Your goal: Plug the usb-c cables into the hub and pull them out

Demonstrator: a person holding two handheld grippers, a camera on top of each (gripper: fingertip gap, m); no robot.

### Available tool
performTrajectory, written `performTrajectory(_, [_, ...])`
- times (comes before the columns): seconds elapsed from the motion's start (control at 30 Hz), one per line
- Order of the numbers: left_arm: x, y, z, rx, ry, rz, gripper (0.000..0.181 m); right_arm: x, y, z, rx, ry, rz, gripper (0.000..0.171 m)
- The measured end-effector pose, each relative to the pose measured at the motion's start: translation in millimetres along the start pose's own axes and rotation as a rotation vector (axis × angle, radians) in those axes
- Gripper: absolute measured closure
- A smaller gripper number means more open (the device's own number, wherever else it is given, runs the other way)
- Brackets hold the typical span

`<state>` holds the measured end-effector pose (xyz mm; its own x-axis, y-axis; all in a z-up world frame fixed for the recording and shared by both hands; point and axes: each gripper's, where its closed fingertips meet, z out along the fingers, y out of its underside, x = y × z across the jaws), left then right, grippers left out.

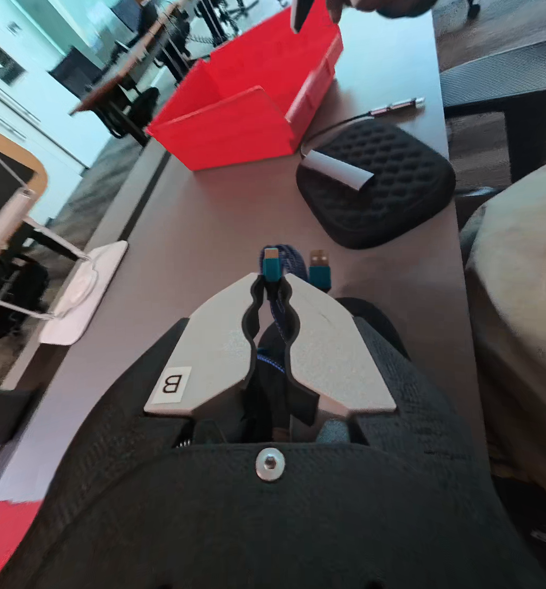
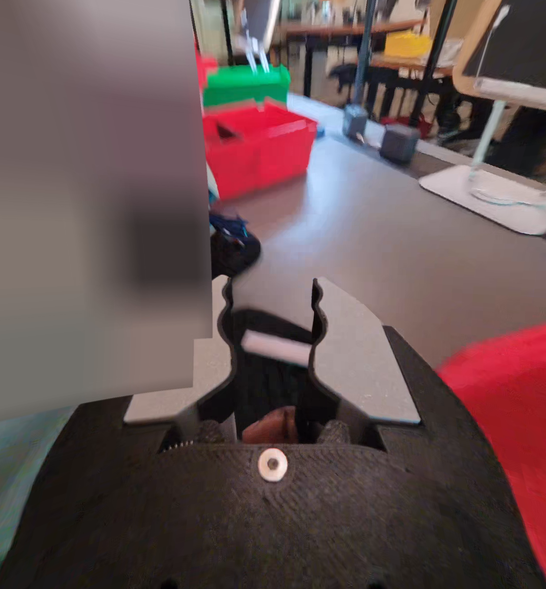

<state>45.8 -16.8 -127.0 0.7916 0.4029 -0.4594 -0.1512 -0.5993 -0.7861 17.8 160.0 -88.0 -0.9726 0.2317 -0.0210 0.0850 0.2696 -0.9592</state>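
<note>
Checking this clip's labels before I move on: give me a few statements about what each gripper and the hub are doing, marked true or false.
1. The left gripper is shut on the teal USB-C plug. True.
2. The right gripper is clamped shut. False: it is open, holding nothing.
3. The silver hub lies on the black pad. True.
4. The held plug is seated in the hub. False: it is well apart from it.

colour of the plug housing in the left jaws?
Teal, with a metal tip, on a blue braided cable. The USB-C plug shows best in the left wrist view.
</note>
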Motion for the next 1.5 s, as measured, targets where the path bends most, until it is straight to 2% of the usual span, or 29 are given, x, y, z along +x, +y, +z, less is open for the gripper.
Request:
performTrajectory(0.03, [5, 6, 9, -0.005, 0.037, -0.024, 0.171, 4, 20, -5, -0.071, 0.013, -0.088, 0.128])
performTrajectory(0.1, [20, 13, 22, -0.005, 0.111, -0.067, 0.171, 5, 52, -6, -0.187, -0.018, -0.213, 0.131])
performTrajectory(0.17, [31, 15, 30, -0.005, 0.154, -0.074, 0.170, -7, 72, 3, -0.296, -0.132, -0.284, 0.131])
performTrajectory(0.37, [48, 13, 36, 0.008, 0.234, -0.102, 0.171, -13, 94, 40, -0.548, -0.397, -0.689, 0.132])
performTrajectory(0.5, [50, 12, 36, 0.016, 0.282, -0.137, 0.170, -2, 113, 51, -0.672, -0.543, -0.729, 0.136])
performTrajectory(0.6, [51, 17, 40, -0.011, 0.303, -0.161, 0.170, -10, 115, 59, -0.645, -0.619, -0.656, 0.144])
performTrajectory(0.67, [50, 22, 44, -0.048, 0.298, -0.178, 0.170, -8, 108, 69, -0.591, -0.554, -0.619, 0.145])
performTrajectory(0.7, [49, 24, 45, -0.065, 0.291, -0.186, 0.170, -3, 101, 78, -0.559, -0.464, -0.597, 0.146])
performTrajectory(0.8, [46, 29, 49, -0.099, 0.281, -0.226, 0.170, -2, 85, 95, -0.526, -0.288, -0.499, 0.147])
performTrajectory(0.93, [41, 30, 52, -0.121, 0.269, -0.303, 0.170, -12, 77, 118, -0.518, -0.124, -0.476, 0.147])
performTrajectory(1.2, [37, 28, 51, -0.101, 0.251, -0.370, 0.170, -26, 65, 135, -0.374, -0.139, -0.414, 0.148])
performTrajectory(1.5, [33, 26, 49, -0.077, 0.242, -0.396, 0.171, -28, 60, 139, -0.304, -0.094, -0.555, 0.149])
